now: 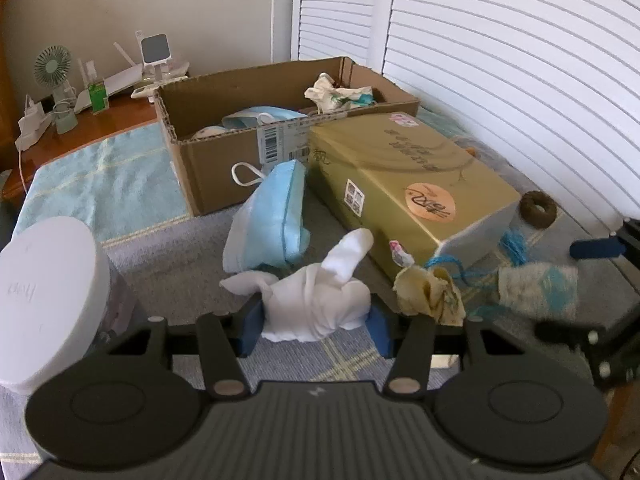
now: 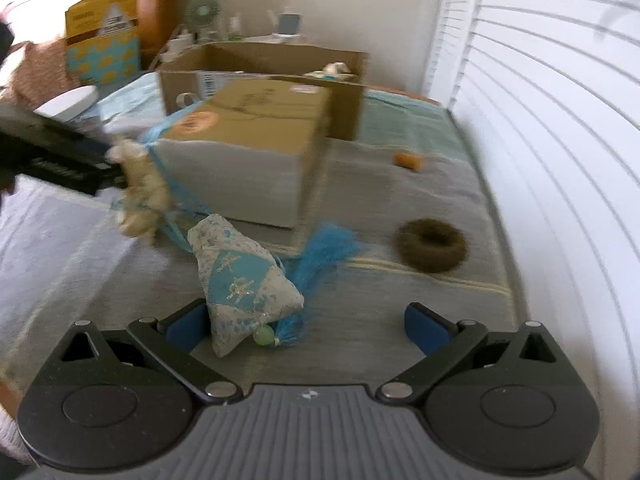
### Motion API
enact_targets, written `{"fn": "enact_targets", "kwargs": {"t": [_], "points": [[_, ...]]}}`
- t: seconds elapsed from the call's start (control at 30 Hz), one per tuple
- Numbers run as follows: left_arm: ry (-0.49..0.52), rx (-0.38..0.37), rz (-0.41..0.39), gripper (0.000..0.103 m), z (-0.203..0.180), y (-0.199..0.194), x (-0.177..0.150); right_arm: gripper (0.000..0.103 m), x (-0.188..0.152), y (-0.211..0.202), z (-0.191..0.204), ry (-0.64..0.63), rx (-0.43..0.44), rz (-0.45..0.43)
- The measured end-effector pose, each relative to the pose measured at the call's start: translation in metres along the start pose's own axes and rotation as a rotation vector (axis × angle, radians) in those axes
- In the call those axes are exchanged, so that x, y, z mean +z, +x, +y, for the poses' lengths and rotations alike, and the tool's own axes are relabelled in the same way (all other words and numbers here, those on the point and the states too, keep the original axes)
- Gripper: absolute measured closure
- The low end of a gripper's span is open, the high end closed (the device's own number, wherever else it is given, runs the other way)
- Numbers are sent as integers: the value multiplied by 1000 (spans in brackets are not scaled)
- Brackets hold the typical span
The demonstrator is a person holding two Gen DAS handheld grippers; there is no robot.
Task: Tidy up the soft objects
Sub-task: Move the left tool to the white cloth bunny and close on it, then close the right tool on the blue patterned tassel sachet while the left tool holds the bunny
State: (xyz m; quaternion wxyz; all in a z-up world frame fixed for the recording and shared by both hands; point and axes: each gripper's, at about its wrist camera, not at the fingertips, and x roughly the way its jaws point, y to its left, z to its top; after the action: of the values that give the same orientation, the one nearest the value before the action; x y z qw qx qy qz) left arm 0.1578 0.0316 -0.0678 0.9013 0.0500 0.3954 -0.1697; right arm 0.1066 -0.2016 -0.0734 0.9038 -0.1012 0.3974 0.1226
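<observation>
In the left wrist view a white glove (image 1: 316,304) lies crumpled on the grey blanket. My left gripper (image 1: 315,330) is shut on it, a blue pad pressing each side. A stack of light blue face masks (image 1: 272,220) leans just beyond it, and a yellowish cloth pouch (image 1: 428,292) lies to its right. In the right wrist view my right gripper (image 2: 306,326) stands open and wide around a blue and white patterned sachet (image 2: 240,280) with a blue tassel (image 2: 320,248). The sachet sits close to the left pad (image 2: 186,324); the other pad is well clear of it.
An open cardboard box (image 1: 224,152) at the back holds masks and a printed cloth (image 1: 340,94). A gold box (image 1: 400,176) lies in front of it. A brown scrunchie (image 2: 430,244) rests near the white louvred doors (image 1: 500,60). A white round container (image 1: 48,300) stands at the left.
</observation>
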Motion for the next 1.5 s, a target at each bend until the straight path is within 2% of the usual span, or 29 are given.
{"fn": "enact_targets", "kwargs": {"t": [0.17, 0.3, 0.43, 0.5, 0.67, 0.8, 0.9, 1.03, 1.5], "points": [[0, -7, -3, 50, -2, -11, -5, 0, -1, -3, -12, 47, -19, 21], [9, -5, -7, 50, -2, -18, -8, 2, 0, -15, -7, 44, 10, -16], [26, -6, -2, 50, -4, -22, -11, 5, 7, -23, 5, -1, 34, -41], [30, -10, 4, 50, -4, -24, -13, 11, 11, -23, 13, -34, 49, -39], [44, -22, 0, 50, -4, -28, -17, 15, 17, -25, 35, -123, 55, -25], [41, -37, -12, 50, -3, -29, -18, 16, 18, -27, 43, -148, 9, 21], [42, -46, -15, 50, -2, -29, -18, 16, 16, -29, 44, -136, -10, 76], [45, -52, -17, 50, 0, -29, -20, 20, 15, -29, 46, -91, 40, 143], [34, -61, -13, 50, 1, -27, -21, 21, 41, 5, 42, -41, 10, 124]]}}
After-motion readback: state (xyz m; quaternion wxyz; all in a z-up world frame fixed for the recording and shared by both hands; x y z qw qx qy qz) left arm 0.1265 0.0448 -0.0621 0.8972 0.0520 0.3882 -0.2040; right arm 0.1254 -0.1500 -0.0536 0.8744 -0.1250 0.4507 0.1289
